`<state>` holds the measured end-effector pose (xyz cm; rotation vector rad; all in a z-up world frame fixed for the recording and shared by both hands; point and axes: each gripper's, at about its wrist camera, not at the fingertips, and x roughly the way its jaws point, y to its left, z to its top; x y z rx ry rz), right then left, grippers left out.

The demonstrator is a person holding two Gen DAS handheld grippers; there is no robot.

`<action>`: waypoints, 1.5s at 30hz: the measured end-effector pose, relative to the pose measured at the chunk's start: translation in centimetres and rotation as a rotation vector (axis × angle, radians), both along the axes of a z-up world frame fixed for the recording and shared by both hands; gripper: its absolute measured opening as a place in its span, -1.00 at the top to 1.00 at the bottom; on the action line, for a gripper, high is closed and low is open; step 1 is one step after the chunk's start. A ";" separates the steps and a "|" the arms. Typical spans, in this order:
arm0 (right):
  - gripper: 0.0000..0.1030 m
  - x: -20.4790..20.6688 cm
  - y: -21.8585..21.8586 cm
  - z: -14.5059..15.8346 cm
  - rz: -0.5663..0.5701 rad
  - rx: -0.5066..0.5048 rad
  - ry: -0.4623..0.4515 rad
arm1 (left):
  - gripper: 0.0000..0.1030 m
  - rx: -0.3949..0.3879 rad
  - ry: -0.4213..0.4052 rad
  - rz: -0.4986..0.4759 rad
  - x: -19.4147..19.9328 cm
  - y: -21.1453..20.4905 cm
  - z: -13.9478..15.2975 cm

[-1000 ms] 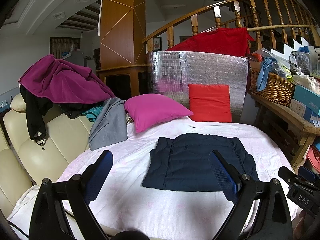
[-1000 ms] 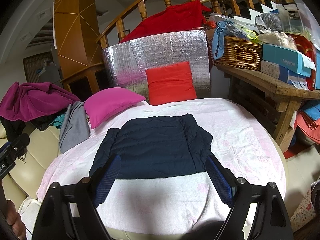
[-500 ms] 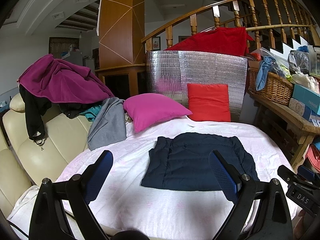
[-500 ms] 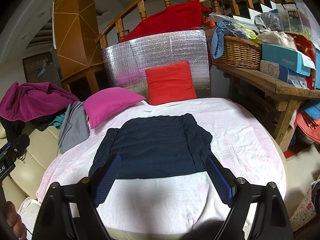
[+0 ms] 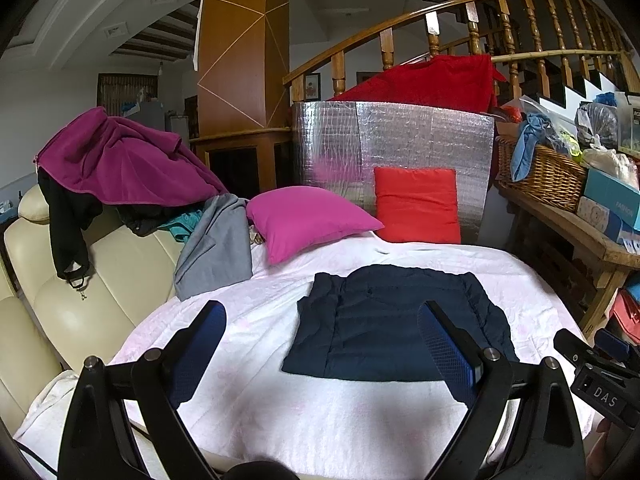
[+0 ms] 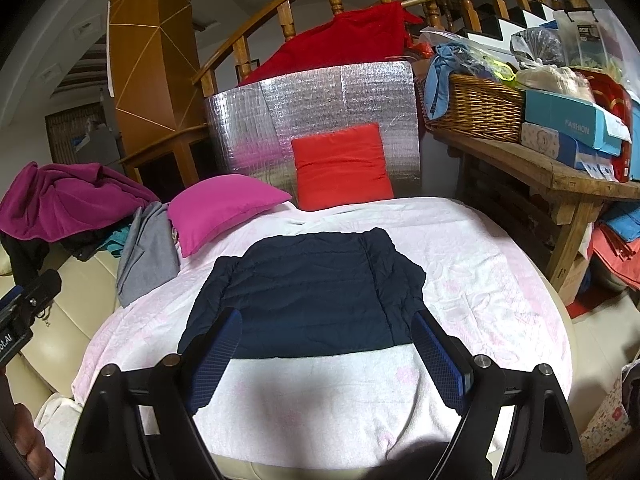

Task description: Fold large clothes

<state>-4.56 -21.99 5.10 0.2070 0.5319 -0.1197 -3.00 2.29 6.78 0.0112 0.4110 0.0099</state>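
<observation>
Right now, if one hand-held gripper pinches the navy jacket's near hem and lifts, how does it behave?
The navy jacket probably drapes limp: it lies flat and creased. Its quilting suggests light, puffy fill. It may slide on the pink cover when pushed.

A round surface covered by a white and pale-pink blanket (image 6: 460, 280) carries a folded dark navy quilted jacket (image 6: 308, 296) at its middle, with a magenta cushion (image 6: 224, 208) and a red cushion (image 6: 340, 168) along its far edge.

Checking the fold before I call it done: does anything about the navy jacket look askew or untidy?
The navy jacket lies flat on the pink-white cover, but its right side bulges past the folded body in a rumpled lump, so the outline is not square. Both the left gripper and the right gripper are open above the near edge.
</observation>
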 end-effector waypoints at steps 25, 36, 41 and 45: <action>-0.72 2.1 0.5 -0.3 -0.037 -0.025 0.024 | -0.87 -0.013 0.015 -0.024 1.5 0.2 -1.3; -0.72 6.2 1.3 0.6 -0.036 -0.062 0.023 | -0.87 -0.038 0.034 -0.021 4.9 0.8 -1.8; -0.72 8.4 1.7 -0.1 -0.019 -0.069 0.044 | -0.87 -0.045 0.049 -0.028 6.8 0.7 -2.4; -0.72 10.8 0.7 -1.1 0.010 -0.034 0.071 | -0.87 -0.074 0.088 -0.052 9.4 1.5 -3.1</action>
